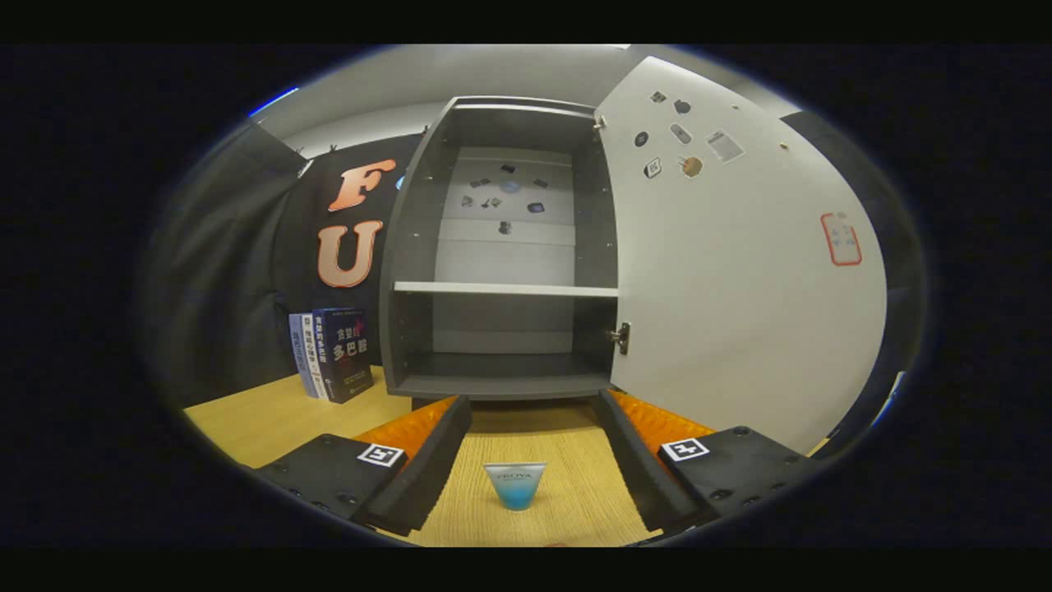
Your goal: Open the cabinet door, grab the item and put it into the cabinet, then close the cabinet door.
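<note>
Already the cabinet door [740, 263] stands swung wide, and the small blue item [514, 485] sits on the wooden table [271, 415] at twelve o'clock between the spread, empty fingers of the gripper [526, 460], cabinet [501, 247] straight beyond.

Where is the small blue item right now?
The blue item stands on the wooden table between the open gripper's fingers, untouched, in front of the open cabinet.
</note>
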